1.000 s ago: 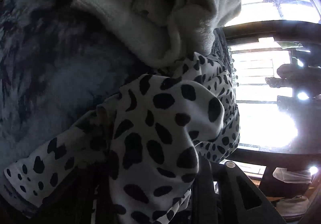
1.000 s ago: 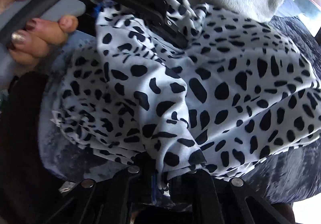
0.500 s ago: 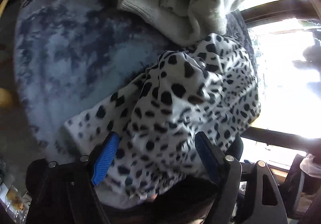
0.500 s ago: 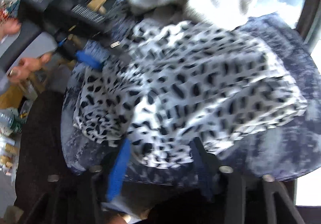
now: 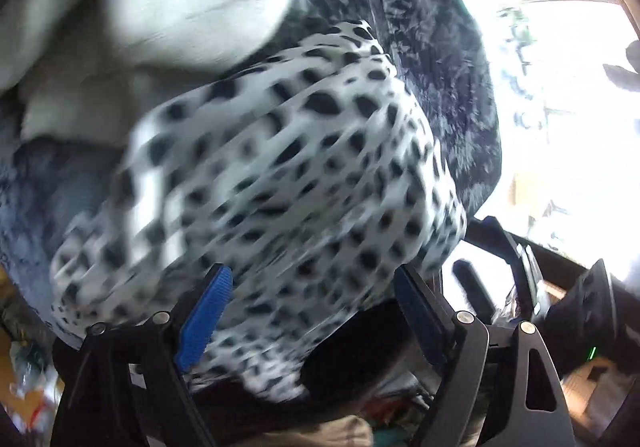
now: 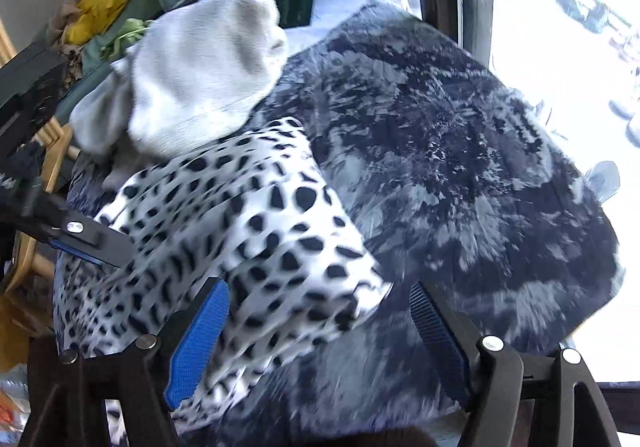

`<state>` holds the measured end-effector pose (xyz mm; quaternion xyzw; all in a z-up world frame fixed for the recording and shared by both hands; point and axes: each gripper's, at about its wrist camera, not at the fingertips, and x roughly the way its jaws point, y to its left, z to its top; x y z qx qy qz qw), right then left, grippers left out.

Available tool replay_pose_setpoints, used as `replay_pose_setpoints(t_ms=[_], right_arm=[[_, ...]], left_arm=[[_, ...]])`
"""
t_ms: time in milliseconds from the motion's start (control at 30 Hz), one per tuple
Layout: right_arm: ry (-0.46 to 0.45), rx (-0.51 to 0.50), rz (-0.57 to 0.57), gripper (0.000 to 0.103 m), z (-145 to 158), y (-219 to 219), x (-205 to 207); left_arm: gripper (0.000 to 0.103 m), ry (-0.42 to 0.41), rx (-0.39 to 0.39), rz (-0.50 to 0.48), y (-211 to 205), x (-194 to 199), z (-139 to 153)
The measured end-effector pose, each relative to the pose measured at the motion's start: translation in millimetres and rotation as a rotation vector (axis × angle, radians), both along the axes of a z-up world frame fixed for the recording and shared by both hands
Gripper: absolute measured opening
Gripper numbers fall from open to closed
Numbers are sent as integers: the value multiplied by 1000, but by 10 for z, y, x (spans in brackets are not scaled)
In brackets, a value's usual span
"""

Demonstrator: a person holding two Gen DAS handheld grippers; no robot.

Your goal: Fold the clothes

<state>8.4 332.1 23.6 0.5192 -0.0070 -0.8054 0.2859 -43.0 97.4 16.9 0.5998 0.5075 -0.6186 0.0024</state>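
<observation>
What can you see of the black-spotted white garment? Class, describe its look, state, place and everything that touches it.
The spotted garment is thin white cloth, soft and rumpled, printed with irregular black spots. It lies in a loosely folded bundle on the mottled blue-grey fuzzy cushion, near its front edge. A pale grey fleece garment lies against its far end. Neither the left gripper nor the right gripper presses on it; both sets of jaws are opening. Motion blur hides seams.

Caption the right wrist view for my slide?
Right gripper, jaws opening, above folded spotted garment on dark mottled cushion.
</observation>
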Motion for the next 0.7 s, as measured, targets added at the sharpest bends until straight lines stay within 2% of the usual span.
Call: replay_pose_setpoints(t_ms=[100, 200, 233, 267, 300, 333, 367, 533, 700], right_arm=[[-61, -39, -5, 78, -171, 12, -222], [-129, -77, 34, 78, -351, -46, -322], [-154, -96, 50, 76, -403, -67, -340], [-162, -104, 73, 64, -426, -103, -330], [-141, -96, 108, 44, -405, -160, -275], [-120, -87, 143, 33, -383, -218, -219], [-89, -68, 175, 15, -350, -282, -150], [108, 59, 290, 10, -108, -591, 257], [201, 72, 399, 8, 107, -800, 567]], left_arm=[[85, -69, -22, -44, -40, -326, 65], [85, -101, -31, -112, -31, -562, 68], [85, -106, -31, -126, -14, -671, 68], [85, -112, -33, -140, 3, -732, 64], [85, -122, -36, -153, 27, -797, 50], [85, -137, -42, -162, 55, -857, 27], [85, -155, -53, -175, 85, -911, 8], [85, -207, -120, -315, 251, -1073, 10], [85, -185, -175, -375, 219, -1011, 245]])
